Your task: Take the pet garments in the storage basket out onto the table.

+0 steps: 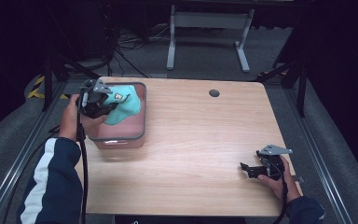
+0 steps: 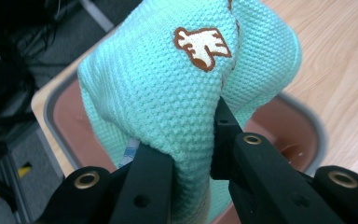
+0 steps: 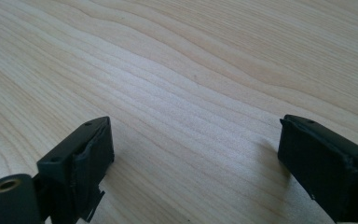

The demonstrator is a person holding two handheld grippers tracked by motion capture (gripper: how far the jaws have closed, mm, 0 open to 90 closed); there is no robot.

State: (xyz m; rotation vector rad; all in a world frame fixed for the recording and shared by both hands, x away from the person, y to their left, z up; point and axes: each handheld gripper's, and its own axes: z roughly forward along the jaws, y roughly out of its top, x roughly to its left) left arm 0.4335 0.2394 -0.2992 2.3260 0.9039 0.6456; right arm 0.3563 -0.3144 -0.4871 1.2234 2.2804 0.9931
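My left tool is pinching a bunched fold of the soft, floppy mint-green knit cloth over the brown plastic bin, right tool wide open, empty above the tabletop.

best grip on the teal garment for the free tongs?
Take the garment at its upper bulge, near the zebra patch, coming from above. The left tongs already pinch its lower fold over the bin; the right tongs sit open.

A light wooden table stands on grey carpet in a dark room, with a white metal desk frame behind it.
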